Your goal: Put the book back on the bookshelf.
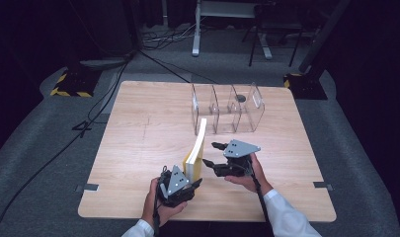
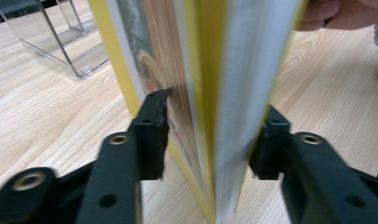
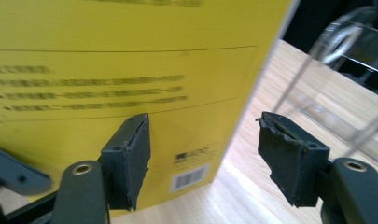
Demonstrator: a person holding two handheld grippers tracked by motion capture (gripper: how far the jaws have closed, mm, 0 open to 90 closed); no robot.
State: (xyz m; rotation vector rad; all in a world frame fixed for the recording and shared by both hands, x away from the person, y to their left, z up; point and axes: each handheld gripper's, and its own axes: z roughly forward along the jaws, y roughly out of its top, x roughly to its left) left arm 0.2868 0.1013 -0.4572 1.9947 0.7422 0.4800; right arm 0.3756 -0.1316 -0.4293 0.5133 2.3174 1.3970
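Note:
A yellow book point(image 1: 195, 148) stands on its lower edge near the front of the wooden table point(image 1: 138, 133), leaning slightly, with its page block facing up. My left gripper point(image 1: 191, 180) is at the book's near end. In the left gripper view, the left gripper point(image 2: 212, 135) has one jaw on each cover of the book point(image 2: 224, 70) and is shut on it. My right gripper point(image 1: 211, 153) is just right of the book with its jaws apart. In the right gripper view, the right gripper point(image 3: 203, 144) is open and faces the book's back cover point(image 3: 130, 60) with its barcode.
A clear plastic organiser point(image 1: 227, 111) with upright dividers stands behind the book at the table's far middle; the organiser point(image 2: 60, 42) also appears in the left gripper view and the organiser point(image 3: 336, 93) in the right gripper view. Bare wood lies to the left. Cables run across the floor beyond.

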